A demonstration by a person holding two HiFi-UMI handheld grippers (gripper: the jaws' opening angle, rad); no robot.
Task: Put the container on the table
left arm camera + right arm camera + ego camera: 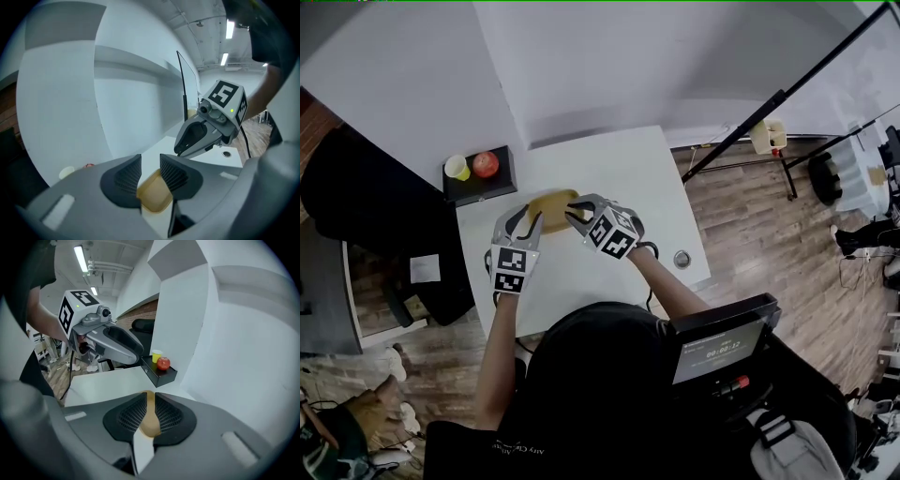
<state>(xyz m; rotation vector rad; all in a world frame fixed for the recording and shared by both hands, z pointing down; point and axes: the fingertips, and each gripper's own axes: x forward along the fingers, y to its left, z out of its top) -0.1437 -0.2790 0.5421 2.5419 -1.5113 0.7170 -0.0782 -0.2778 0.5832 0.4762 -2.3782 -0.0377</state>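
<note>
The container [551, 208] looks like smooth, amber, faintly translucent plastic with a soft sheen. The table [609, 159] is matt white and smooth; the floor [750, 234] around it shows wood-grain planks.

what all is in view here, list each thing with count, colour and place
table: 1, white, centre, by the wall
container: 1, tan, over the table, held by both grippers
tray: 1, black, at the table's far left corner
cup: 1, yellow, on the tray
apple: 1, red, on the tray beside the cup
disc: 1, grey, near the table's right edge
screen: 1, black, lit, in front of the person
left gripper: 1, grey, fingers on a container corner
right gripper: 1, grey, fingers shut on the container's rim
</note>
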